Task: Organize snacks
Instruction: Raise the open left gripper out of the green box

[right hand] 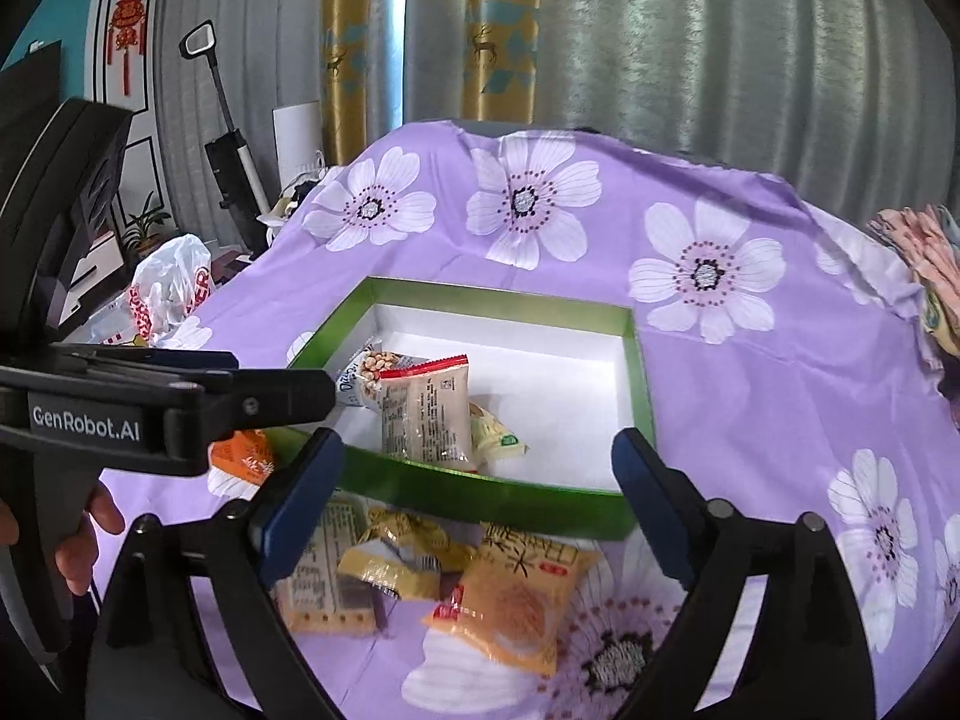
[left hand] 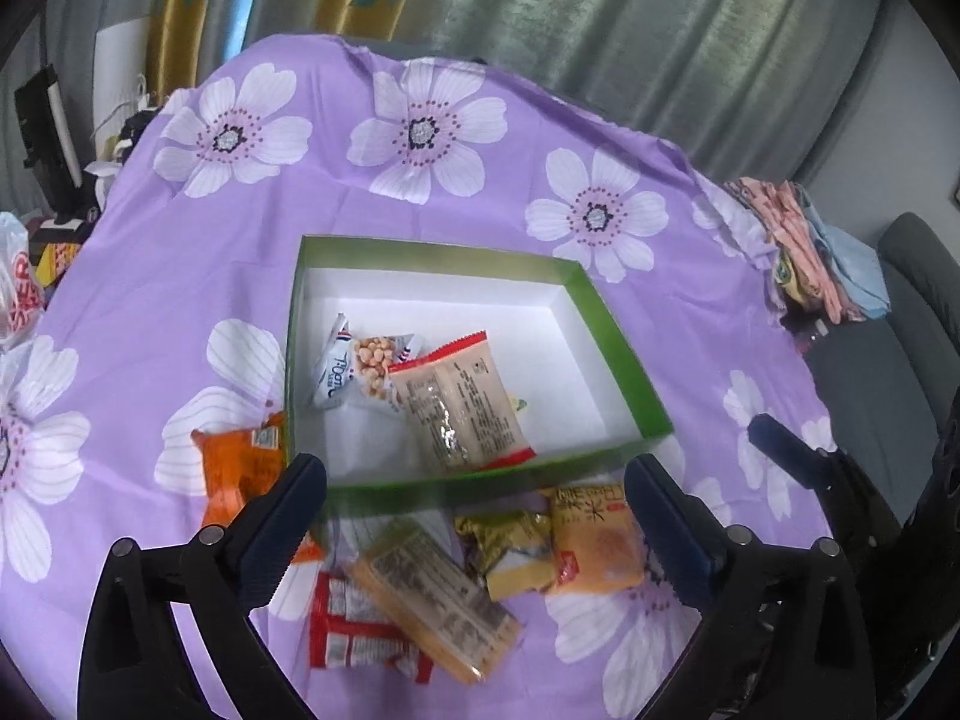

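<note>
My left gripper [left hand: 477, 531] and right gripper [right hand: 477, 501] both stand released, nothing between the fingers. Just under them, loose snack packets [left hand: 414, 606] lie on the purple flowered cloth [left hand: 180, 276]; an orange packet [left hand: 240, 468] is at 9 o'clock. Further, at 12 o'clock, the green box [left hand: 624, 354] holds a peanut packet [left hand: 366, 369] and a beige packet [left hand: 462, 402].

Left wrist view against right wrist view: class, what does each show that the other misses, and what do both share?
Only the left wrist view shows the red-and-white packet. Only the right wrist view shows the upright vacuum, the red wall ornament and the hand holding the left gripper. Both show the green box, holding the peanut packet.
</note>
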The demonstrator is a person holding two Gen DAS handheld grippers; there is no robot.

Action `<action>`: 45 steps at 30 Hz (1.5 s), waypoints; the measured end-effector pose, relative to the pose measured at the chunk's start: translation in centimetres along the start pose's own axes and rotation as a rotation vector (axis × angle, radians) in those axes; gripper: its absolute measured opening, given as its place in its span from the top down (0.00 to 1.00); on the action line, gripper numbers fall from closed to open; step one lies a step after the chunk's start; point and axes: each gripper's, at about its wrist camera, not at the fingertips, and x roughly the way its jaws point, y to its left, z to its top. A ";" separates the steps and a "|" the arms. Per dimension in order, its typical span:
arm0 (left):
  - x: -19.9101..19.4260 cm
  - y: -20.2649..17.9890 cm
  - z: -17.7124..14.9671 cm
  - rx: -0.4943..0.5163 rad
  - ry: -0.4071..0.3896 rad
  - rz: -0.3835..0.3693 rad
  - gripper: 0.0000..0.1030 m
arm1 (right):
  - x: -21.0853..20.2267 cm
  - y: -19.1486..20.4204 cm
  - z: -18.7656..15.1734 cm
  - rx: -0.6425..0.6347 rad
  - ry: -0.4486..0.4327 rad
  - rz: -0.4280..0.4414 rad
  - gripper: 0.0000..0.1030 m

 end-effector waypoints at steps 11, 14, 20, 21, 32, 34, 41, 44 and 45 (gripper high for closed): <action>-3.1 -0.9 -2.3 0.024 -0.014 -0.013 0.02 | -4.7 0.1 -0.9 0.024 -0.044 -0.015 0.04; -3.8 -1.2 -2.8 0.033 -0.018 -0.009 0.02 | -5.5 0.1 -1.2 0.027 -0.048 -0.016 0.04; -5.4 -2.1 -3.8 0.069 -0.050 0.020 0.02 | -6.9 0.4 -1.7 0.032 -0.054 -0.014 0.03; -5.7 -2.3 -3.9 0.076 -0.054 0.024 0.02 | -7.1 0.5 -1.8 0.030 -0.056 -0.015 0.03; -6.8 -2.9 -5.0 0.081 -0.060 0.029 0.02 | -8.9 1.0 -2.5 0.032 -0.070 -0.007 0.03; -6.9 -2.9 -5.2 0.079 -0.055 0.029 0.02 | -9.1 1.0 -2.7 0.034 -0.068 -0.004 0.03; -6.8 -3.3 -5.9 0.080 -0.041 0.029 0.02 | -9.4 1.2 -3.4 0.039 -0.058 -0.003 0.03; -6.6 -3.4 -6.1 0.084 -0.031 0.032 0.02 | -9.5 1.0 -3.6 0.043 -0.055 -0.002 0.03; -6.4 -3.4 -6.1 0.085 -0.029 0.032 0.02 | -9.4 1.0 -3.6 0.044 -0.053 -0.002 0.03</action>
